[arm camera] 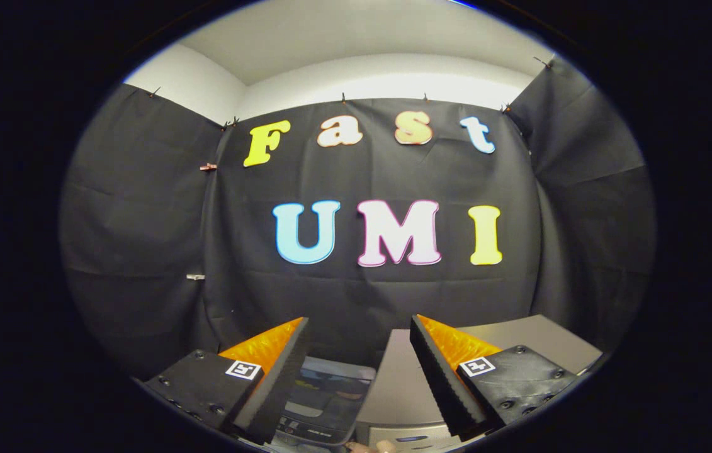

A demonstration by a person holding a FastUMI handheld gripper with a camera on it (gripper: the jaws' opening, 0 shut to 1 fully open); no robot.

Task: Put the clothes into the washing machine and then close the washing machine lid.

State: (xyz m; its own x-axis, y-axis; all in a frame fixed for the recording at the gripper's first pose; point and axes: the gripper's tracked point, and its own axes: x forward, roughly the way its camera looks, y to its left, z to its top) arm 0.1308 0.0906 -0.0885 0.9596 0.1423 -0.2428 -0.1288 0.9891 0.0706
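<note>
Below the wide-open, empty claw [359, 327], a grey washing machine [403, 390], its label unreadable.

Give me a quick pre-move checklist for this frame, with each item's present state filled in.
1. Gripper open: ok, fingers spread apart.
2. Nothing caught between the fingers: ok, the gap is bare.
3. Washing machine in sight: ok, its grey top lies below and just ahead of the fingers.
4. Lid state: cannot tell; a dark glossy panel shows between the fingers, open or closed unclear.
5. Clothes located: cannot tell.
6. Gripper aimed at the machine: not ok, it faces the booth wall.
</note>
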